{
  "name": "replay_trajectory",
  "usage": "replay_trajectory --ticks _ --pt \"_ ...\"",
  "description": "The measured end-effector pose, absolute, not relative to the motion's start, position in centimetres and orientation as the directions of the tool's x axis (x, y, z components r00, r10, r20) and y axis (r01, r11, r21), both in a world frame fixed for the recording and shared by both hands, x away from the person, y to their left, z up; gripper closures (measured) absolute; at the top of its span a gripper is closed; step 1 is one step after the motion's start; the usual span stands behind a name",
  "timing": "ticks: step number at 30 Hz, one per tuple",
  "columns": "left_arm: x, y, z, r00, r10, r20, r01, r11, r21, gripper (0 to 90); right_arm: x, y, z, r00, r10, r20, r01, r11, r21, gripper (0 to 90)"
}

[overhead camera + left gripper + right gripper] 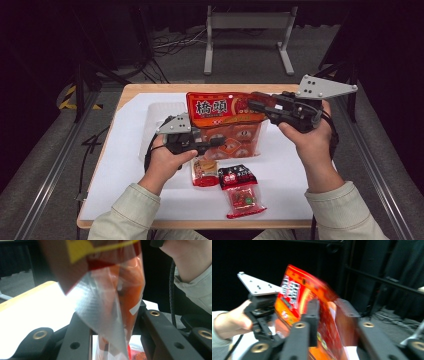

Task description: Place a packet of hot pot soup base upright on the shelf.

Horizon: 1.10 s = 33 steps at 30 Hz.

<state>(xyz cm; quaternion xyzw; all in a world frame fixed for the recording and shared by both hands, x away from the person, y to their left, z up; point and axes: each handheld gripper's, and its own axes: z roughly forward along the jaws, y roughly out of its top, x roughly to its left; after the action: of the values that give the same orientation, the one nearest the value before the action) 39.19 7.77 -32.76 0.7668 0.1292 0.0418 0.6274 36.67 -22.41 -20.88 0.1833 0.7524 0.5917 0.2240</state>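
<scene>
Left hand-held gripper (216,142) and right hand-held gripper (256,106) pinching snack bag (225,120), upright

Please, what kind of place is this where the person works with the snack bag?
Probably a recording studio or lab, not a home: black curtains surround the table, loose cables lie on the grey floor, and a metal stand sits behind.
</scene>
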Motion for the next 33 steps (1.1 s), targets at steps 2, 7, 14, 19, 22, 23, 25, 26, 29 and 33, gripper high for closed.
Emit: replay_trajectory --ticks 2,7,14,19,22,23,25,26,29,33 --pt "39.3 8.0 -32.5 0.961 0.257 -0.098 0.147 -0.176 0.973 70.5 36.6 -22.8 -21.0 -0.819 0.561 -0.118 0.017 0.228 0.974 60.4" --pt "39.9 8.8 -31.9 0.951 0.289 -0.114 0.169 -0.171 0.971 70.5 36.3 -24.4 -21.9 -0.782 0.614 -0.105 0.034 0.210 0.977 51.1" --pt "40.9 10.2 -31.0 0.941 0.320 -0.114 0.169 -0.151 0.974 70.5 36.3 -26.8 -24.4 -0.750 0.658 -0.071 0.101 0.219 0.970 49.9" --pt "41.6 10.9 -30.2 0.933 0.344 -0.109 0.169 -0.148 0.975 70.4 36.5 -28.1 -27.5 -0.731 0.682 -0.029 0.172 0.225 0.959 50.4" --pt "41.9 11.2 -29.8 0.930 0.352 -0.102 0.160 -0.140 0.977 70.4 36.5 -28.8 -28.6 -0.719 0.695 -0.011 0.196 0.218 0.956 50.2" --pt "42.1 11.3 -29.7 0.932 0.347 -0.101 0.157 -0.136 0.978 70.5 36.5 -29.0 -29.0 -0.715 0.699 -0.008 0.202 0.217 0.955 49.8" --pt "42.4 11.6 -29.5 0.931 0.349 -0.105 0.159 -0.130 0.979 70.4 36.4 -29.5 -29.7 -0.703 0.711 -0.013 0.203 0.218 0.955 48.6" --pt "42.5 11.8 -29.4 0.930 0.354 -0.101 0.155 -0.129 0.979 70.4 36.4 -29.8 -30.1 -0.701 0.713 -0.007 0.208 0.213 0.955 48.2" --pt "42.7 12.2 -29.0 0.925 0.369 -0.094 0.151 -0.131 0.980 70.5 36.3 -30.4 -31.1 -0.685 0.729 0.000 0.226 0.212 0.951 47.8" --pt "43.1 12.6 -28.6 0.919 0.387 -0.078 0.138 -0.130 0.982 70.4 36.2 -31.3 -32.2 -0.663 0.748 0.025 0.247 0.187 0.951 46.8"
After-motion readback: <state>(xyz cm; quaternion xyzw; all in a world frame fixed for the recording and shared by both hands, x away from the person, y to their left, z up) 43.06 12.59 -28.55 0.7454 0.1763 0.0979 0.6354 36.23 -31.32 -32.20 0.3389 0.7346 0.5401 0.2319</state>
